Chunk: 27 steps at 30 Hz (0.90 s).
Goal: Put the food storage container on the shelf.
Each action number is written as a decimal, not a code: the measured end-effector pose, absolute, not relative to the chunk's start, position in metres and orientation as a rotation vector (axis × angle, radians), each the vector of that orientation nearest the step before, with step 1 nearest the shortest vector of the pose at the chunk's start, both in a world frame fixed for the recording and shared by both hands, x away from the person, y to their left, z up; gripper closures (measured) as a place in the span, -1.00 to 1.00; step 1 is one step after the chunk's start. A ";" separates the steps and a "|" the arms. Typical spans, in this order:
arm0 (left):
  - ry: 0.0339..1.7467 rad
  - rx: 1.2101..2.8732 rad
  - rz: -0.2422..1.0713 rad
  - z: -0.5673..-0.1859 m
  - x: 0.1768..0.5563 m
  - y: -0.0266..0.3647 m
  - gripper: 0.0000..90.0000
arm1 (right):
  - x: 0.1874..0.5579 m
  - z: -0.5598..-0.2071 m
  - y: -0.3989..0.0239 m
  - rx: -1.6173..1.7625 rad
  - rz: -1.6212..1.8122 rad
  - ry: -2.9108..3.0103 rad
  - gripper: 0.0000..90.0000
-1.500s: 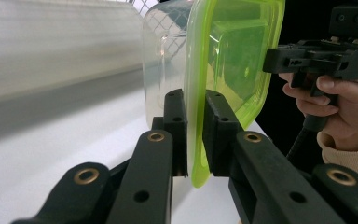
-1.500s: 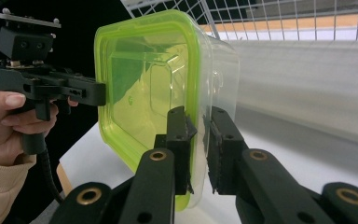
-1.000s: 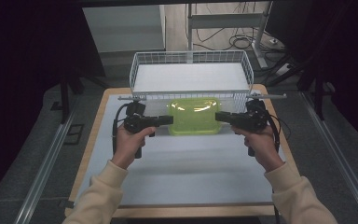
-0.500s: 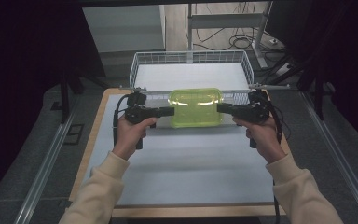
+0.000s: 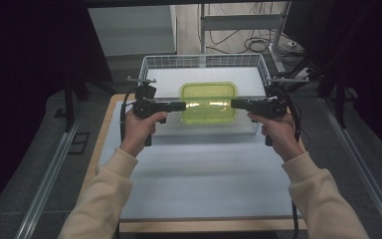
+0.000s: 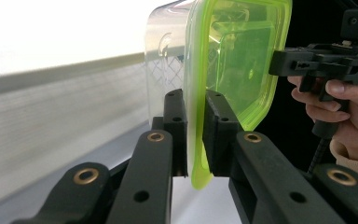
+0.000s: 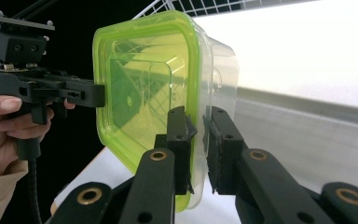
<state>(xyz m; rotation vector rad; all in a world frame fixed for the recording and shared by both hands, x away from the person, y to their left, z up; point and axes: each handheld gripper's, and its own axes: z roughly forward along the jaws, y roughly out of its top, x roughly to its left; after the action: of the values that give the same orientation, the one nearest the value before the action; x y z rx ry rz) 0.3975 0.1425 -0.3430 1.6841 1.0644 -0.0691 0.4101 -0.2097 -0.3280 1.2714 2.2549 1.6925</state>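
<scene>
Between my left gripper's (image 6: 195,135) black jaws sits the yellow-green rim of the container (image 5: 208,102), its lid a see-through lime with a clear, colourless tub beside it. My right gripper (image 7: 196,140) is black too, with brass-coloured rivets on its links, and the same lime edge runs between its jaws. Beyond the jaws, the wire basket (image 5: 154,64) is white with a criss-cross mesh. The mat (image 5: 204,169) below is pale grey-blue, edged by a light wood board (image 5: 104,124). My sleeves (image 5: 99,194) are cream.
</scene>
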 end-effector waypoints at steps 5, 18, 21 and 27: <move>1.079 1.680 -0.064 -0.337 0.410 0.145 0.81 | 0.420 -0.322 -0.205 1.269 1.682 2.241 0.79; 1.101 1.676 -0.059 -0.325 0.446 0.150 0.80 | 0.451 -0.306 -0.196 1.289 1.658 2.207 0.79; 1.109 1.673 -0.061 -0.323 0.453 0.150 0.80 | 0.458 -0.302 -0.195 1.309 1.647 2.204 0.79; 1.135 1.683 -0.046 -0.318 0.471 0.150 0.79 | 0.472 -0.296 -0.190 1.324 1.619 2.192 0.79</move>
<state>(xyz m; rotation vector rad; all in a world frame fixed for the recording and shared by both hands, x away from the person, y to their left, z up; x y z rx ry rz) 0.4708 0.1499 -0.3175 1.6832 1.1351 -0.0457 0.4717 -0.1904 -0.2957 1.3241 2.1921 1.6186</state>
